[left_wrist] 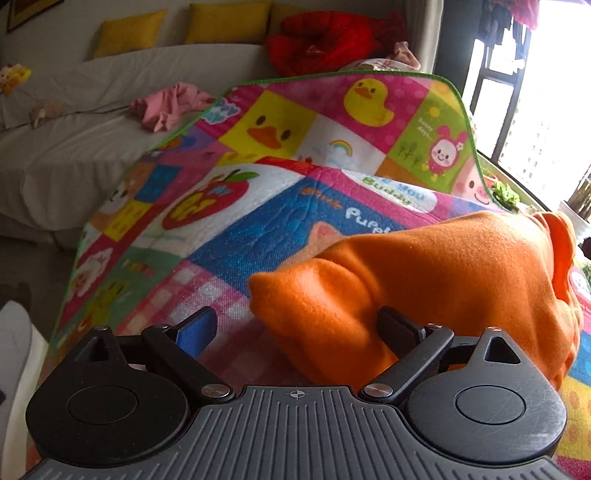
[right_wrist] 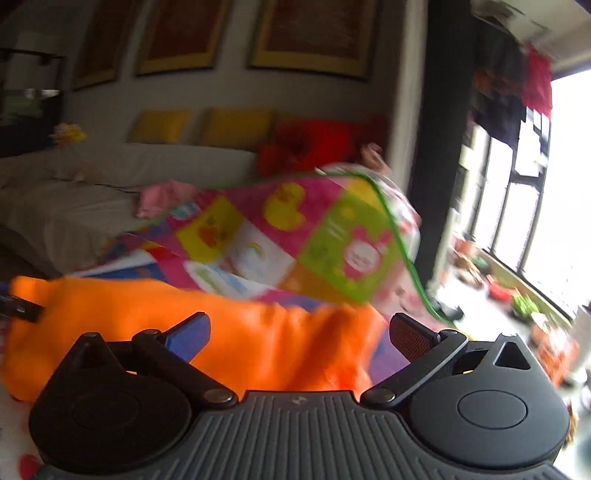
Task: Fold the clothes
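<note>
Garment: orange fleece garment (left_wrist: 424, 280), soft and fuzzy with rounded, puffy folds, lying bunched on the play mat at about 3 o'clock in the left wrist view; in the right wrist view (right_wrist: 184, 332) it stretches from 9 o'clock toward the centre, blurred.
Play mat: quilted play mat (left_wrist: 240, 229) with a glossy printed surface of bright squares showing ducks, a strawberry, a rainbow and a pink bunny, edged in thin green piping; its far end curls upward at 12 o'clock.
Left gripper: left gripper (left_wrist: 299, 326) with its black fingers spread wide apart; the blue-padded finger (left_wrist: 197, 328) hangs over the pink checked part of the mat, while the other finger (left_wrist: 397, 326) lies against the fleece. A rounded fold of the orange cloth bulges into the gap, but nothing is clamped.
Right gripper: right gripper (right_wrist: 299, 334) also spread wide, one pad blue, the other a red ribbed pad (right_wrist: 410, 338); orange fleece lies beyond the gap, and the blur hides whether either finger touches it.
Sofa: pale fabric sofa (left_wrist: 110, 110) at 10 o'clock, smooth and slightly creased, with square yellow cushions (left_wrist: 129, 31) along its back.
Other cloth: crumpled pink garment (left_wrist: 170, 105) on the sofa seat just beside the mat's edge; a puffy red quilted item (left_wrist: 325, 40) at 12 o'clock.
Window: dark-framed window (right_wrist: 517, 206) at 3 o'clock, very bright.
</note>
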`<state>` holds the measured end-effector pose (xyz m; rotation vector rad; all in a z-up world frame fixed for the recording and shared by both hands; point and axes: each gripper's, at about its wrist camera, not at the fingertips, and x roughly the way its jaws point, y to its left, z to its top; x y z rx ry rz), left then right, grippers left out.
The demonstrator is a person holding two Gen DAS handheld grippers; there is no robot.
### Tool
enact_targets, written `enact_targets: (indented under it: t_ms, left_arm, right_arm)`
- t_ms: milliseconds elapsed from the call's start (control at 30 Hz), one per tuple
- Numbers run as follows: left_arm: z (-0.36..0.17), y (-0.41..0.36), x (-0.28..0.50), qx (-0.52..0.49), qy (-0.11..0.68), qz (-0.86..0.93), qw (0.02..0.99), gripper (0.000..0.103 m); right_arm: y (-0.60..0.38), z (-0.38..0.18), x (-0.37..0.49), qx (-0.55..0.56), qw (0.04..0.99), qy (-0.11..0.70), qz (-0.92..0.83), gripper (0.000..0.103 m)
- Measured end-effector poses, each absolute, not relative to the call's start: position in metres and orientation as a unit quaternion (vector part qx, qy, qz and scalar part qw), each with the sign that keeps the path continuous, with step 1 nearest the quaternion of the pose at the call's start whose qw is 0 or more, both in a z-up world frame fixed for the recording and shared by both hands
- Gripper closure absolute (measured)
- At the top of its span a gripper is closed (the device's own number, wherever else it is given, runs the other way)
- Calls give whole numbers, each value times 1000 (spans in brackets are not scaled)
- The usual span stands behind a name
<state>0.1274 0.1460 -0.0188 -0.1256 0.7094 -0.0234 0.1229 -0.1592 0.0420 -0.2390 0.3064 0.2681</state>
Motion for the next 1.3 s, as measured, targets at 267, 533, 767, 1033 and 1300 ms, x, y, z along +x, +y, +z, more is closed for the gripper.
enact_targets:
  t_ms: [267, 533, 767, 1033, 1300]
  left_arm:
    - [-4, 157, 111, -91, 332, -13, 939, 6]
    - [-16, 175, 119, -153, 344, -15, 926, 6]
    - [-28, 183, 123, -218, 349, -46, 910, 6]
    - [-35, 174, 113, -270, 368, -90, 885, 6]
    - [-41, 163, 116, -268, 369, -100, 884, 6]
  right_arm:
    - [-60, -20, 168, -248, 921, 252, 161, 0]
    - [-77, -16, 168, -187, 935, 247, 175, 0]
    - [-87, 25, 180, -100, 953, 209, 197, 0]
    - [-49, -21, 196, -220, 930, 245, 163, 0]
    - [-62, 7, 119, -245, 928, 159, 231, 0]
